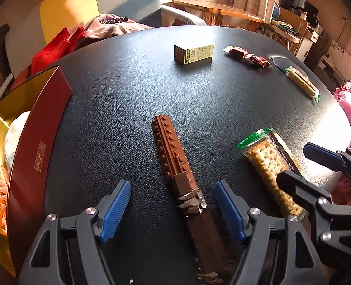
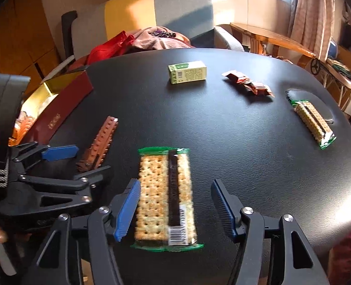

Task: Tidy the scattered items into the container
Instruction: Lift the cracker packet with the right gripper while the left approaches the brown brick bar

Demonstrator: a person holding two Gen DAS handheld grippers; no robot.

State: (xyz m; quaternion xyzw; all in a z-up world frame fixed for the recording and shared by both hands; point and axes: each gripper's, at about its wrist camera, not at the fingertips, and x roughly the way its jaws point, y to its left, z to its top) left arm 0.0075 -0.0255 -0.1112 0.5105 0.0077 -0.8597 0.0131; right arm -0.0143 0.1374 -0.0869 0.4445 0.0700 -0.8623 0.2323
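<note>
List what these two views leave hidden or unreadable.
- Red box contents: left wrist view, its wall and glare hide most.
- Brown brick bar near end: cut off by the bottom edge.
- Green carton print: too small.
- Cracker pack label: right wrist view, blurred.

Both of the 2 wrist cameras look steeply down from close over the black table [image 1: 132,90], sharing the near cracker pack [image 2: 164,197] and brown brick strip [image 1: 173,149].

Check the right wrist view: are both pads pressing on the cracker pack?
No. The right gripper straddles the cracker pack, but its right pad stands clear of the wrapper with bare table between.
</note>
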